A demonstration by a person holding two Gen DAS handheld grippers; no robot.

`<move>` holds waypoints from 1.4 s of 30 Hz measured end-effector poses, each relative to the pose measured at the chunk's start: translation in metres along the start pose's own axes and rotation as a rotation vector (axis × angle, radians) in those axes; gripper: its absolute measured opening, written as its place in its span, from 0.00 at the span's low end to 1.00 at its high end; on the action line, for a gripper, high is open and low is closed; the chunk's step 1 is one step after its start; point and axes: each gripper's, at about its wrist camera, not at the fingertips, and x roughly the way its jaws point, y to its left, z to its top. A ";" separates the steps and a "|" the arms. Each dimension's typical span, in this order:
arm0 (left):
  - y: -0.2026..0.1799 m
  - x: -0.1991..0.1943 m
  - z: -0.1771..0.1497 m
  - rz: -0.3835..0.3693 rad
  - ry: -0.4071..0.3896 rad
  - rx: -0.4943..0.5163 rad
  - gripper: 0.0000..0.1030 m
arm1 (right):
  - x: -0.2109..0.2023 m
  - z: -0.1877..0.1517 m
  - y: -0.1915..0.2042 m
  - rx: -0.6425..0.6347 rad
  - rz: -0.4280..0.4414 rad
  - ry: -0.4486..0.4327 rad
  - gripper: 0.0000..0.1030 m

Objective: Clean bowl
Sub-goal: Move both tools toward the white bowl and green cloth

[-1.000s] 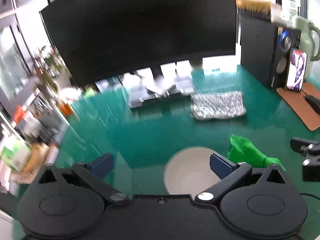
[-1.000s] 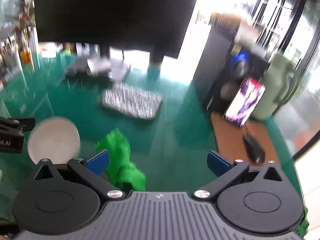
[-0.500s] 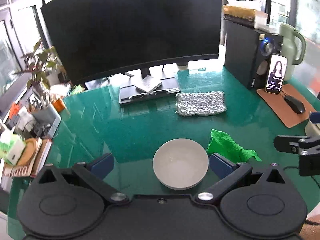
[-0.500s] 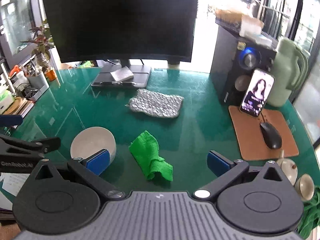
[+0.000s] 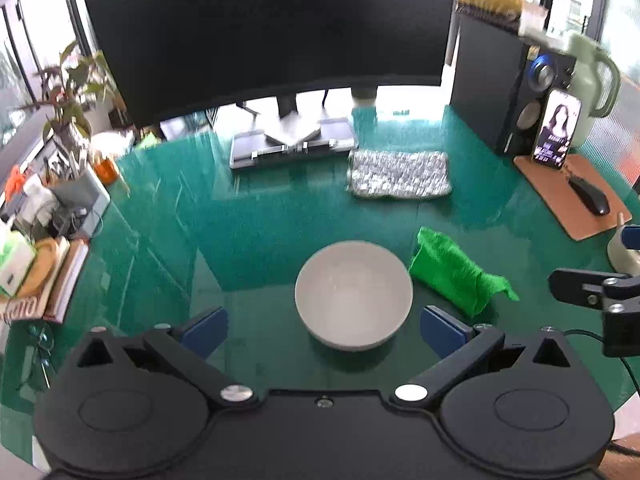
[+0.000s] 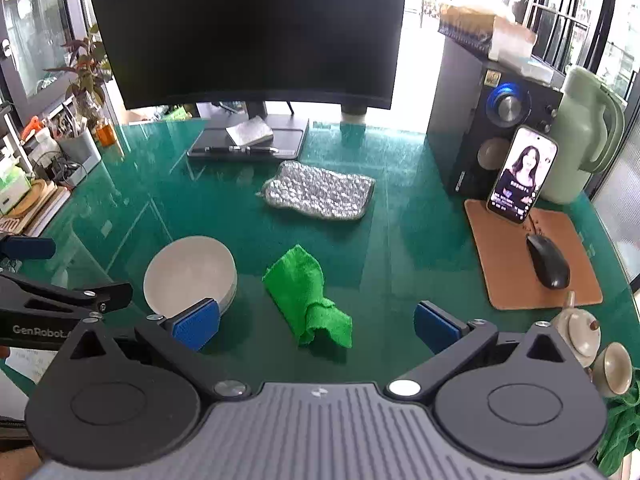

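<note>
- Readable writing: "GenRobot" in pale letters on the side of your left gripper (image 6: 60, 300), seen at the left edge of the right wrist view. Text on the phone (image 6: 522, 174) screen is too small to read; it shows a woman's portrait.
- Your left gripper (image 5: 324, 326): jaws spread wide, holding nothing. The white bowl (image 5: 354, 294) sits upright on the tabletop (image 5: 248, 240) between the two blue pads, just ahead of them, touching neither.
- Your right gripper (image 6: 316, 326): jaws spread wide, nothing held. The green cloth (image 6: 306, 294) lies crumpled between and just ahead of its pads. Its left pad covers the near rim of the bowl (image 6: 188, 274).
- Cloth (image 5: 456, 276) lies just beside the bowl, off the left gripper's right pad; touching or not, cannot tell.
- Beyond both sets of jaws: silver quilted pad (image 6: 320, 196), then a dark monitor (image 6: 248, 32) on its stand.
- Right of the right jaws: brown mat (image 6: 528, 256) with black mouse (image 6: 548, 262), phone propped against a black speaker (image 6: 492, 128), pale green jug (image 6: 580, 136). A small teapot (image 6: 578, 330) sits close by the right pad.
- Left of the jaws: potted plant (image 6: 86, 76) and desk clutter.
</note>
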 end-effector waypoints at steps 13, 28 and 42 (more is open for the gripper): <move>-0.004 0.022 -0.005 0.014 0.035 0.006 0.99 | 0.011 -0.003 0.002 0.026 -0.067 0.020 1.00; -0.011 0.029 0.000 0.022 0.041 0.025 0.99 | 0.016 -0.001 0.003 0.026 -0.066 0.031 1.00; -0.003 0.052 0.000 -0.007 -0.019 0.026 0.99 | 0.025 0.001 -0.003 0.030 -0.066 0.029 1.00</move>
